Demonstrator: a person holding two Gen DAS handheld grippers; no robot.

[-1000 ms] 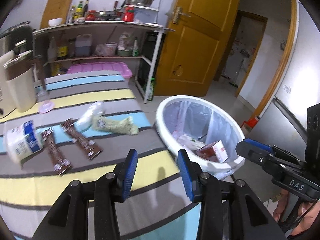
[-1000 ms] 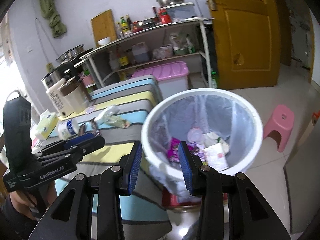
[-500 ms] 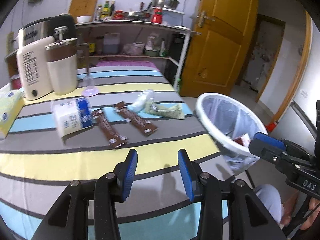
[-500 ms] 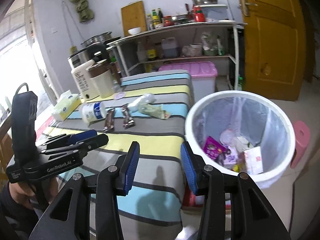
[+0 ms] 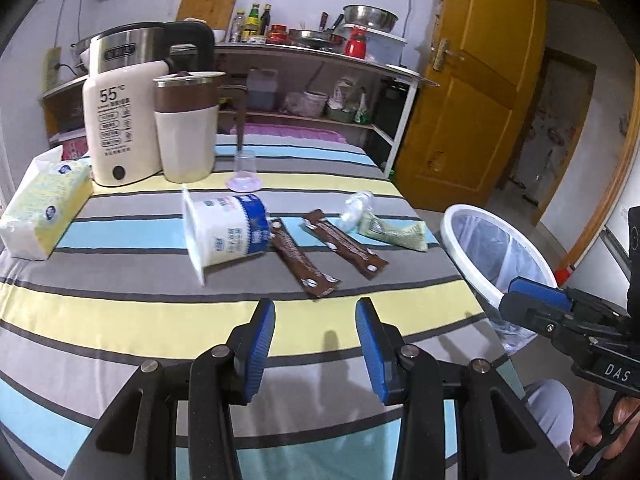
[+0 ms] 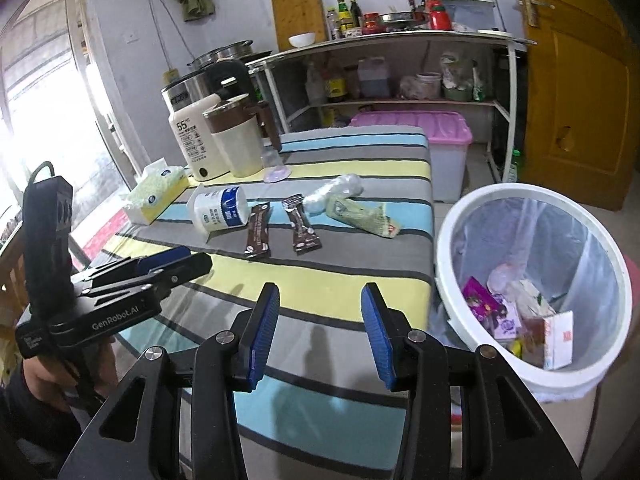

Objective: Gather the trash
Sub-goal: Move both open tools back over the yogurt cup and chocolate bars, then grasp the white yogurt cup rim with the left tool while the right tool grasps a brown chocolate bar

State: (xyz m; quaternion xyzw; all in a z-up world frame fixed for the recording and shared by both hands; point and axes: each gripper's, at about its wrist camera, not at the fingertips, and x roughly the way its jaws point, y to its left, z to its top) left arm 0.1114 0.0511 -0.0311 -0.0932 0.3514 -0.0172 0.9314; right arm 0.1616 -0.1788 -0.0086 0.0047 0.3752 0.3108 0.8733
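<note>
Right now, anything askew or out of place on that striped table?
Yes. A white and blue cup lies tipped on its side mid-table. Beside it lie two brown sachets, a crumpled clear plastic piece and a green wrapper, all loose litter not yet in the white bin. No spill visible.

A matt striped cloth [image 5: 120, 312] covers the table, bearing glossy brown foil sachets [image 5: 344, 244], a smooth plastic tub [image 5: 224, 232] and a shiny metal kettle [image 5: 132, 46], beside a thin-film-lined white plastic bin [image 6: 532, 292].
</note>
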